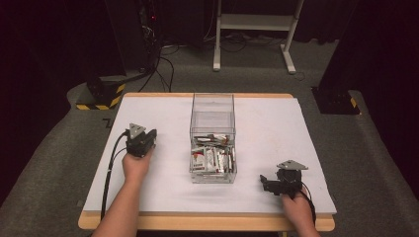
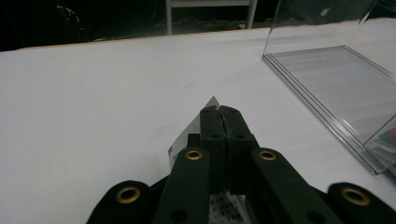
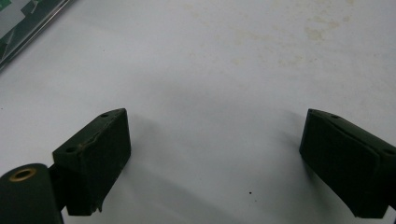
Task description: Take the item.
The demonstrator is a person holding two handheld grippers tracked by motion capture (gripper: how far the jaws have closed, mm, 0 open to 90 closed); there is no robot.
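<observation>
Jaws: left pinching a packet, right gaping empty.
High view: left gripper (image 1: 140, 141) hovering left of clear box (image 1: 213, 143) holding packets. Left gripper view: packet (image 2: 194, 132) sticking out sideways, print too blurred; thin hold, may be slipping. Right gripper view: right gripper (image 3: 215, 163) idling over white desk (image 3: 224, 70).

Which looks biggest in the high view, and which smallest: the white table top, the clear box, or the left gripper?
1. White table top: largest by far.
2. Clear box: it stands on the table.
3. Left gripper: smallest, shut on a packet. It may sit nearer the camera, yet it clearly looks smaller than the box.
</observation>
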